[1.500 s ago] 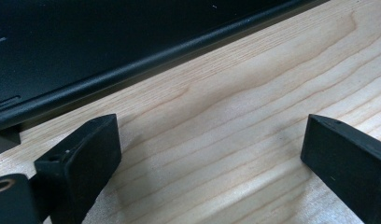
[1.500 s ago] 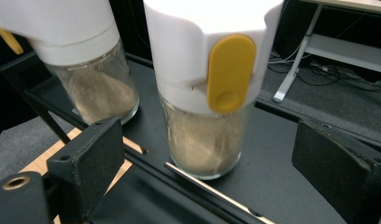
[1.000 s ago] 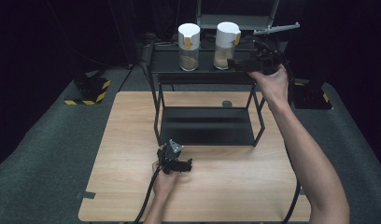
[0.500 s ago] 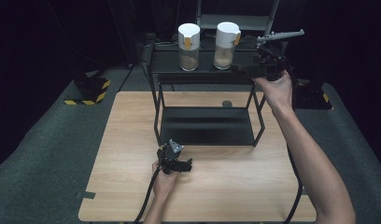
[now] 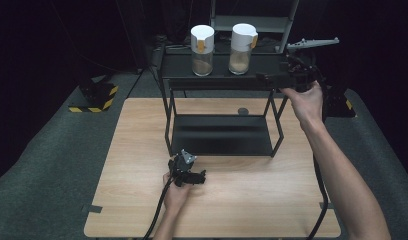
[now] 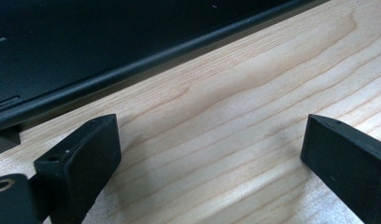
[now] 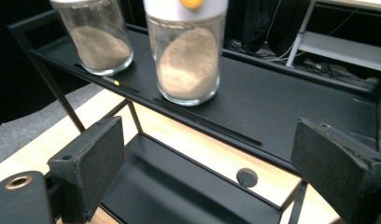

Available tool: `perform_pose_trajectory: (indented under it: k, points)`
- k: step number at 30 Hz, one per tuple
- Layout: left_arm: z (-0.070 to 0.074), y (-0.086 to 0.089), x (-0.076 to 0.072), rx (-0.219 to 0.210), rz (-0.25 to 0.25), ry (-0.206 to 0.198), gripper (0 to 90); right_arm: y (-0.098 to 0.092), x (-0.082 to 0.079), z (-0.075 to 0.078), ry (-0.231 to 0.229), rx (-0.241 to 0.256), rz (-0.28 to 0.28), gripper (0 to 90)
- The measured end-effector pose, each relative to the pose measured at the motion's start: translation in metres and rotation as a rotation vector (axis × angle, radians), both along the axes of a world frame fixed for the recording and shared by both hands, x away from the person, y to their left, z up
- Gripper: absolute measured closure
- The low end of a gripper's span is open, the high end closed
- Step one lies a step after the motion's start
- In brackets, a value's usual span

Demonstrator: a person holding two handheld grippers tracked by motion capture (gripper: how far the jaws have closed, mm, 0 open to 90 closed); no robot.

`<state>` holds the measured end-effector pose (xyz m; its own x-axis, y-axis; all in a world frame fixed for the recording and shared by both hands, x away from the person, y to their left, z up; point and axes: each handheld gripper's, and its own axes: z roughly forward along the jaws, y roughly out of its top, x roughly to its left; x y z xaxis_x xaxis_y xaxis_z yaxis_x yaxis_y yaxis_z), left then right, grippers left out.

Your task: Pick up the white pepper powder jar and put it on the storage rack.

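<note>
Jaws of both grippers stand spread with nothing between them. High view: the right gripper (image 5: 272, 77) is held at the right front edge of the upper shelf (image 5: 182, 67) of a black metal rack (image 5: 168, 115), level with that shelf and just short of the nearer jar (image 5: 241, 42); a second jar (image 5: 202, 43) stands to its left on the same shelf, the two near each other but apart. Both jars carry white lids with an orange tab and hold a tan powder. The left gripper (image 5: 198, 177) rests low on the wooden table (image 5: 127, 150), in front of the rack's lower shelf (image 5: 219, 135), well apart from the jars. A small dark round disc (image 5: 243, 111) lies on the table behind the lower shelf. Left gripper view: the spread jaws frame bare wood grain, with the lower shelf's black edge (image 6: 132, 70) crossing above; the jaw tips are cut off by the frame. Right gripper view: the nearer jar (image 7: 188, 65) stands upright ahead, left of centre between the jaws, untouched; the other jar (image 7: 96, 39) stands farther left. Both lids are cut off at the top edge. The disc (image 7: 247, 177) shows through the rack below. Labels cannot be read.
</note>
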<state>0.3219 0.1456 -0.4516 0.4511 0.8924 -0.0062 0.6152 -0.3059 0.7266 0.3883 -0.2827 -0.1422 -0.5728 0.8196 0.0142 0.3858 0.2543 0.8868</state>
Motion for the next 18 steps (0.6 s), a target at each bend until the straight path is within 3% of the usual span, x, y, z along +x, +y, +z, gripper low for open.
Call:
perform_pose_trajectory:
  k: [10, 18]
  points:
    - [0.0, 0.0, 0.0, 0.0, -0.001, 0.0, 4.9, -0.015, -0.009, -0.008, 0.009, 0.001, -0.009, 9.8]
    - [0.0, 0.0, 0.0, 0.0, -0.001, 0.0, 4.9, -0.019, -0.022, -0.014, -0.004, -0.03, 0.0, 9.8]
